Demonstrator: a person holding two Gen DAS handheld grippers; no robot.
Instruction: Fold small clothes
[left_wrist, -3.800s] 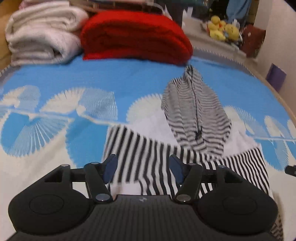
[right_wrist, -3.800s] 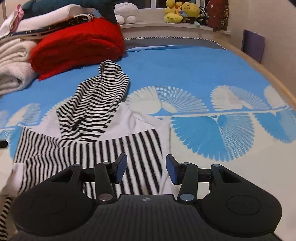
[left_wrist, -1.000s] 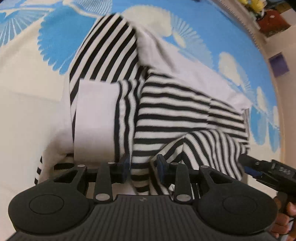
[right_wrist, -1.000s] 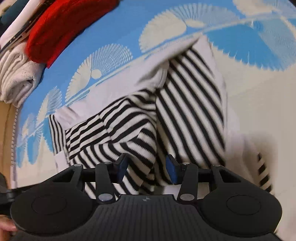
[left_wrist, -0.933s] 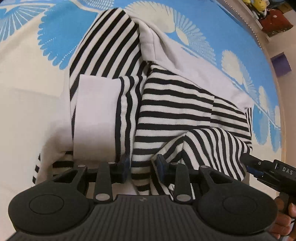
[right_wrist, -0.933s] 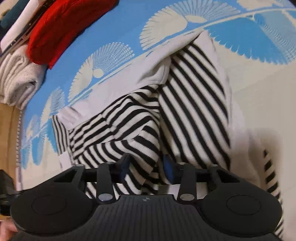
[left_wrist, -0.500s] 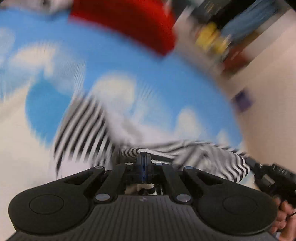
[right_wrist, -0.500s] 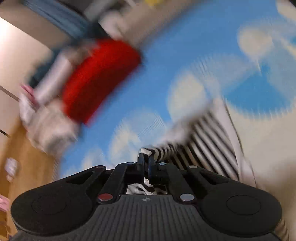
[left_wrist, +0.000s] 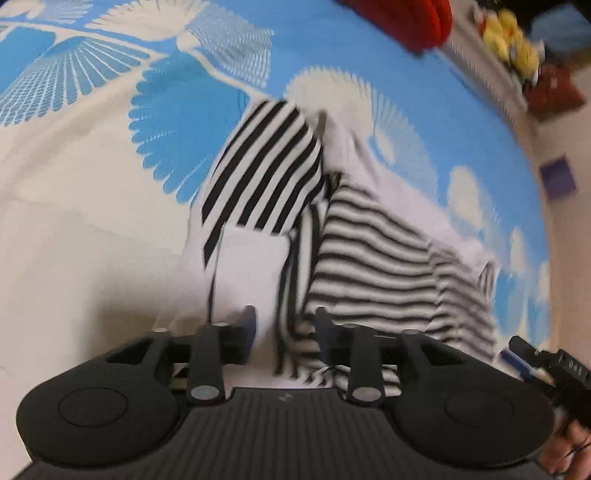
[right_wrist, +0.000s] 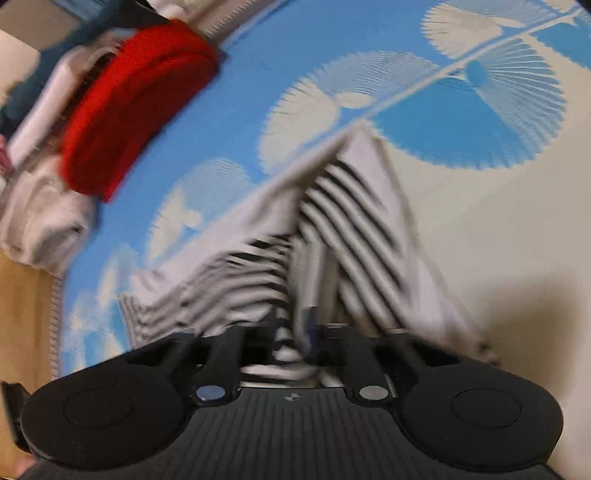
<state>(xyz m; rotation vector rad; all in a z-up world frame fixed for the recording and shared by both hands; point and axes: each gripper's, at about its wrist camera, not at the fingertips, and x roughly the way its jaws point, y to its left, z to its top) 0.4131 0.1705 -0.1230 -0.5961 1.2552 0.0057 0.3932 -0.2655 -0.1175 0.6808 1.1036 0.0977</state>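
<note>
A small black-and-white striped hooded top (left_wrist: 376, 251) lies partly folded on the blue-and-cream bedspread (left_wrist: 74, 221). My left gripper (left_wrist: 284, 332) is open just above the top's near edge, with striped cloth lying between the fingers. My right gripper (right_wrist: 291, 336) is narrowly open, with a fold of the striped top (right_wrist: 332, 236) still between its fingers. The right gripper also shows at the lower right of the left wrist view (left_wrist: 532, 365). Both views are blurred.
A red folded blanket (right_wrist: 129, 99) and white folded towels (right_wrist: 40, 214) are stacked at the far side of the bed. Yellow plush toys (left_wrist: 513, 40) sit on a ledge beyond. A wooden bed edge (right_wrist: 22, 325) shows at the left.
Half a second ago both grippers were shut on the striped cloth and lifted. Now they are low over the top; the left has opened wide and the right has started to open.
</note>
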